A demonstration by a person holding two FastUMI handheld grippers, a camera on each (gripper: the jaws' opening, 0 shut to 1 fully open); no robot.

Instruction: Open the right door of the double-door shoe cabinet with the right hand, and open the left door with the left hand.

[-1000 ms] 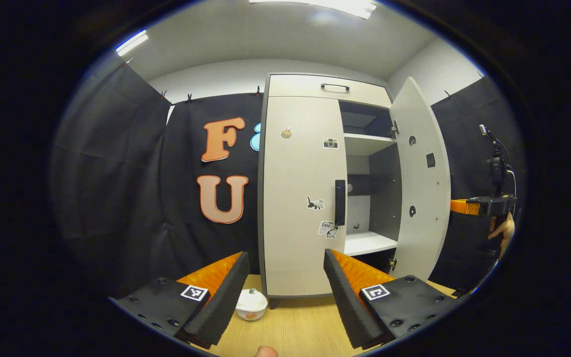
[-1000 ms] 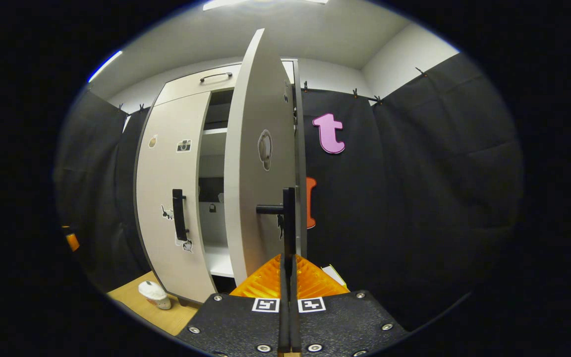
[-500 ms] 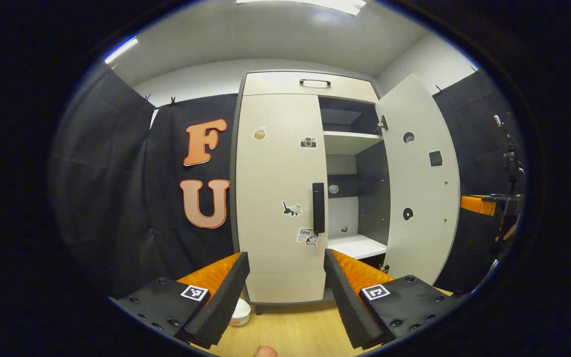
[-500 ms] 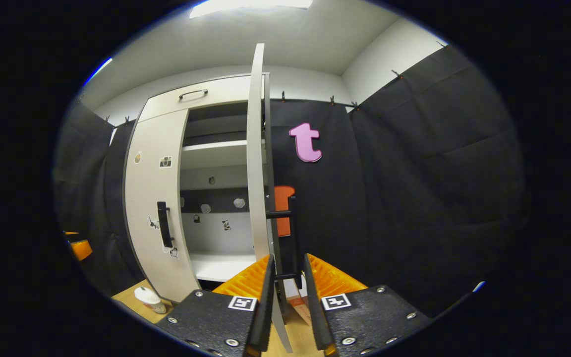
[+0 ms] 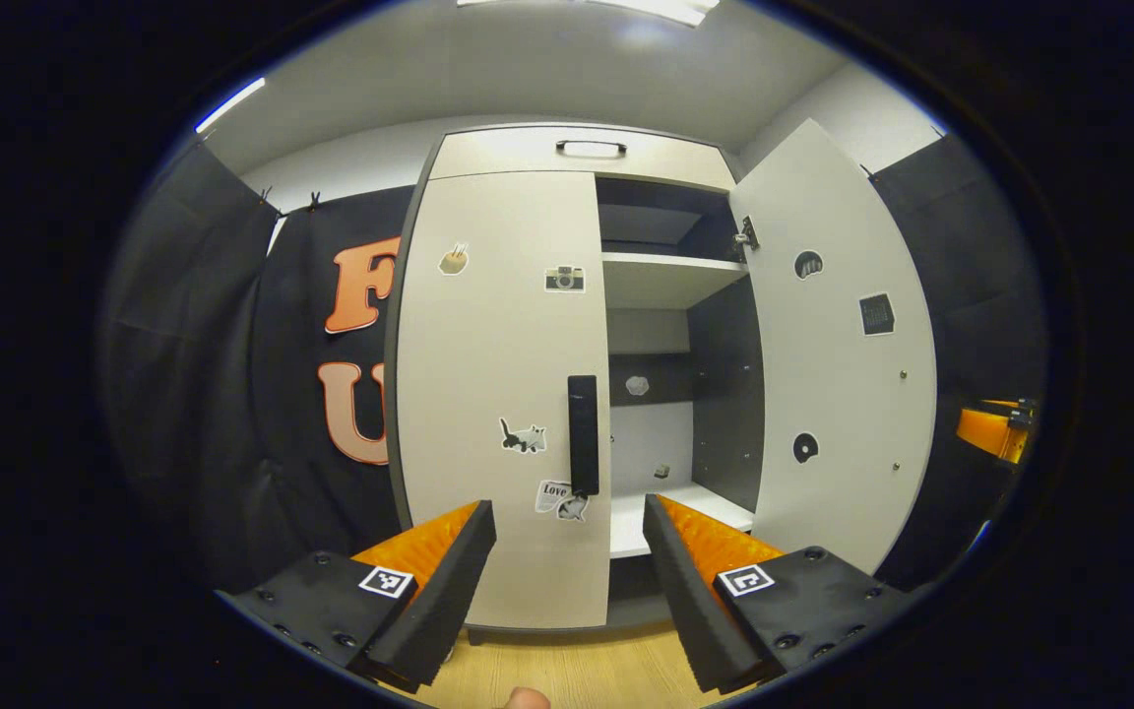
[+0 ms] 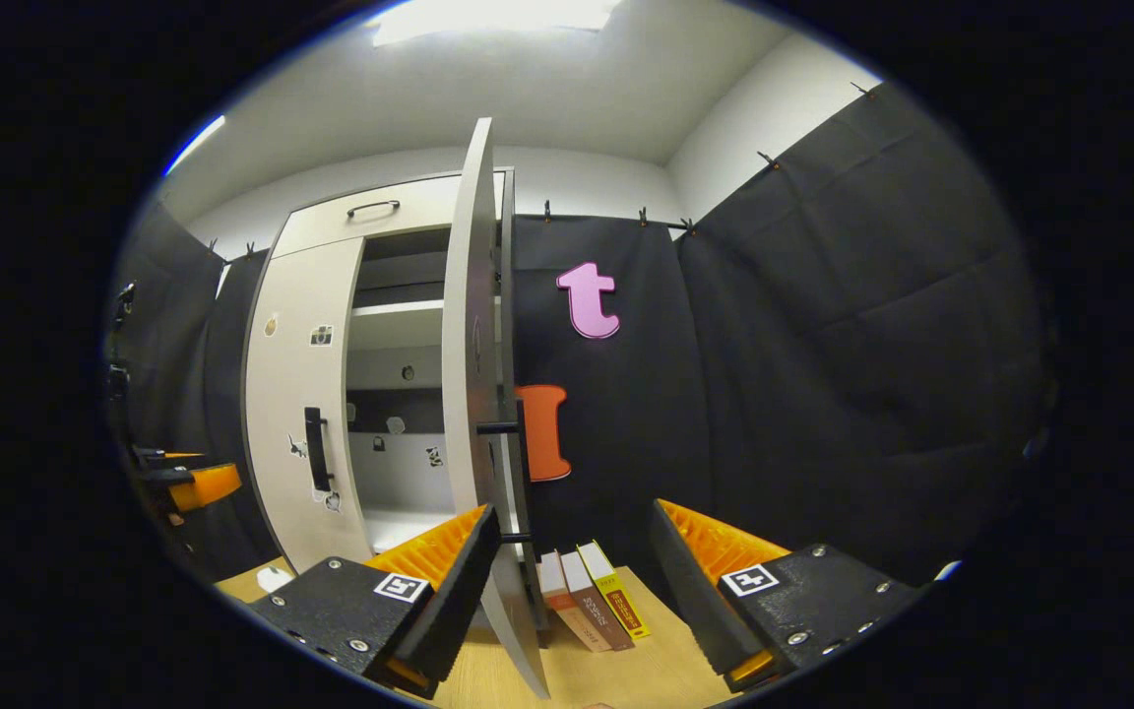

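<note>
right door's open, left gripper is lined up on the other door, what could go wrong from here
The left gripper is open before the closed left door; its slim handle sits by the door's edge, so a finger might slip into the gap. The right gripper is open beside the right door and could bump it.

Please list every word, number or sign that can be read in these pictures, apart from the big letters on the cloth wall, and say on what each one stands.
"Love": on a sticker low on the closed left door, just below its handle.
Three books by the foot of the open right door: there is print on the spines, but it is too small to read.
Other stickers on both doors: pictures, with no words I can make out.
</note>
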